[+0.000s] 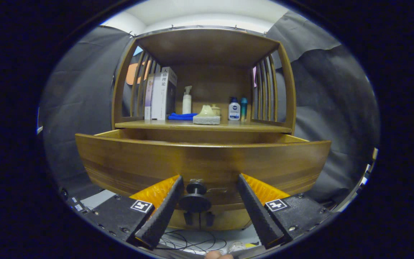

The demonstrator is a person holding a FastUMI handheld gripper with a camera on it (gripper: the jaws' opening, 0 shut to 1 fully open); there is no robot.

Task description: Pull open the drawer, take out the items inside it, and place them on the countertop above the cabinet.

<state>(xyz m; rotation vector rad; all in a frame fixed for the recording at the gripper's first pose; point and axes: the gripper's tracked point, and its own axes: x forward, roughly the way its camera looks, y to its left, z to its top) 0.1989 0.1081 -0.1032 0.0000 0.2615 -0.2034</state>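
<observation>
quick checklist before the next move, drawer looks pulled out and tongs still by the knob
1. Brown wooden drawer pulled out: ok, its front stands well forward of the shelf.
2. Tongs released from the small black round knob: ok, fingers apart, knob between them untouched.
3. Items inside the drawer located: cannot tell, the drawer front hides the inside.
4. Free spot on the wooden countertop: ok, bare wood to the right of the white and teal bottles.
5. Tongs above the drawer rim: not ok, they sit at knob height.
</observation>
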